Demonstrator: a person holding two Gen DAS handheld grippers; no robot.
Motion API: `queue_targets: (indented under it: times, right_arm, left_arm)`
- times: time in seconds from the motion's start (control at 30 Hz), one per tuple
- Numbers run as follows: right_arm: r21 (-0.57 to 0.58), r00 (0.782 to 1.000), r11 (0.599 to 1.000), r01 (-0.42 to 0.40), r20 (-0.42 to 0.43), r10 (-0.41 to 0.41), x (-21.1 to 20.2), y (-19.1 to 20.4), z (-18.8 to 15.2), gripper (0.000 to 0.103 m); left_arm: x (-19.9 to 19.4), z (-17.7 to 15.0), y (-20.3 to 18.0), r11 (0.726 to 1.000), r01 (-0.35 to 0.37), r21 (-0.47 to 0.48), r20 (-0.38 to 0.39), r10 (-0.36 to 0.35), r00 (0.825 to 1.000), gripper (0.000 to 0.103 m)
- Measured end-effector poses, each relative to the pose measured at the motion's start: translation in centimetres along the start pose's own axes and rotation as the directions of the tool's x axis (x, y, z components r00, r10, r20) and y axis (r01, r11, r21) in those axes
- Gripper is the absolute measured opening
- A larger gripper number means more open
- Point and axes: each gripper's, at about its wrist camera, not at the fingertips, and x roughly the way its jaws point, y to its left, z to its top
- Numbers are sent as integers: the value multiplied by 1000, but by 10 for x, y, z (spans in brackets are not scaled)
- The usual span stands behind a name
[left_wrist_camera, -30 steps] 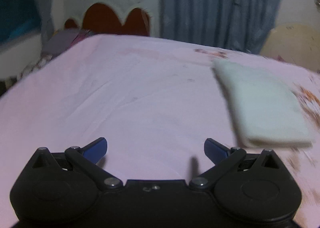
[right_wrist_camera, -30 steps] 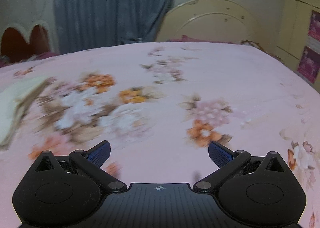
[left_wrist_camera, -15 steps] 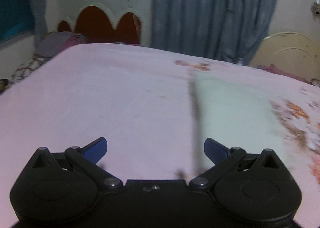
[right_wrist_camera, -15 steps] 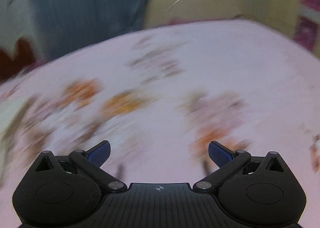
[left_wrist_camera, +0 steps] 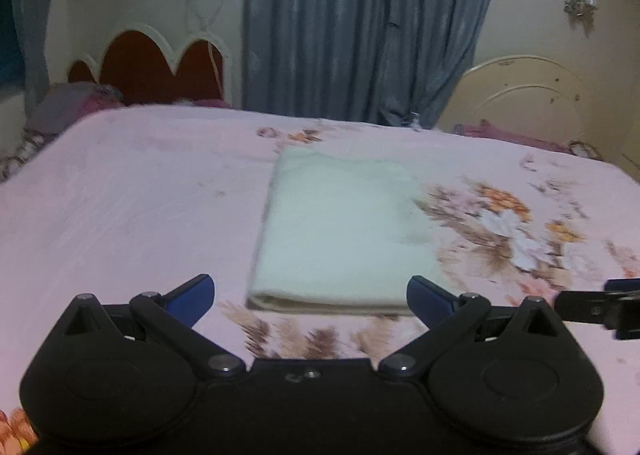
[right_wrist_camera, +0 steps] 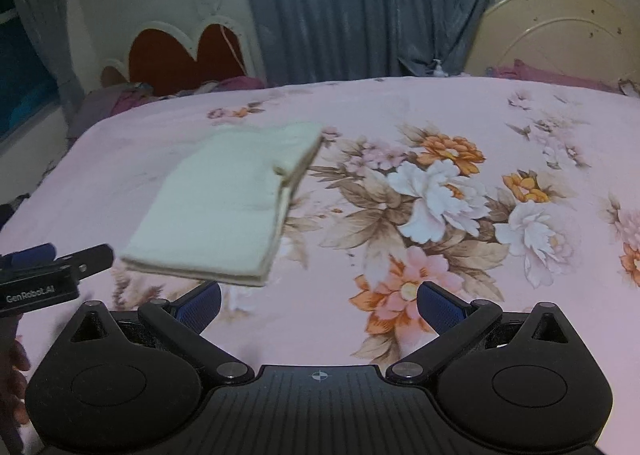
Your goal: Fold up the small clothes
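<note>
Swung both views back toward the folded cloth (left_wrist_camera: 340,231) on the bed (left_wrist_camera: 132,191); my left gripper (left_wrist_camera: 310,295) and right gripper (right_wrist_camera: 319,303) are spread wide, holding nothing.

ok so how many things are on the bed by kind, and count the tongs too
folded cream cloth: 1
tongs: 2, the left tongs and the right tongs, both open and empty
pink floral bedsheet: 1
total: 4
</note>
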Motion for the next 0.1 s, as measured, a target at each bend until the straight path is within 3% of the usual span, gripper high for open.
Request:
queue_targets:
  times: [0.1]
  right_arm:
    - [-6,1000,1000,-5,7,5,-8,6,-3,103]
  left_arm:
    - [-6,-2,-8,1000,-4,21,5,4,1000,101]
